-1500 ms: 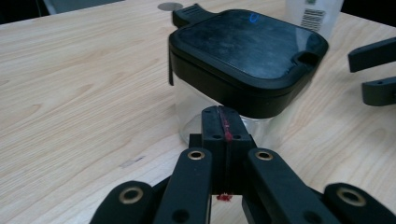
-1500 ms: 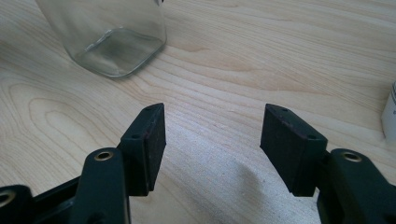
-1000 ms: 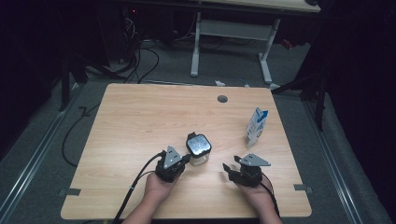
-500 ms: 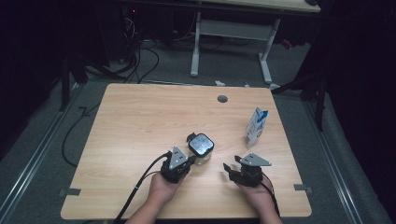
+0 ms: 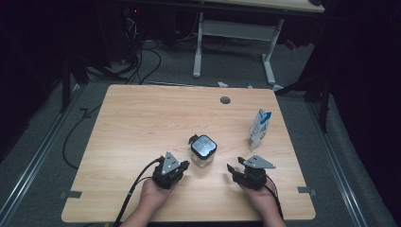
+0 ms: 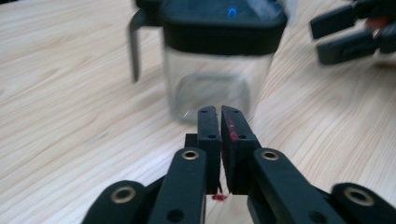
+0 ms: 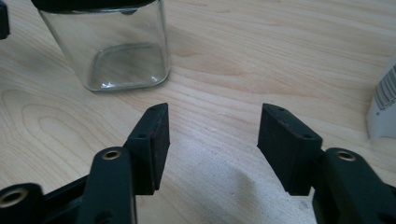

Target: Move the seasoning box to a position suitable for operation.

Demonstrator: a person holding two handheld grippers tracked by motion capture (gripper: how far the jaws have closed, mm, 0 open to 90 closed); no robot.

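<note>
A: Left gripper [image 5: 185, 165] just beside the glass jar [image 5: 204, 151], fingers [image 6: 209, 135] nearly clenched, nothing between them.
B: Jar mid-tabletop [image 5: 142, 123], lid on?
A: Yes. Right gripper [image 5: 231, 169] fingers released, aimed at the jar, probably ready to grab. Carton [image 5: 259, 129] well clear.

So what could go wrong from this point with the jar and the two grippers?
The left gripper, nearly shut with nothing between its jaws, sits close to the glass jar; a push forward could shove or tip it. The right gripper is open and empty, with the milk carton beyond it, which a careless reach might knock over.
</note>
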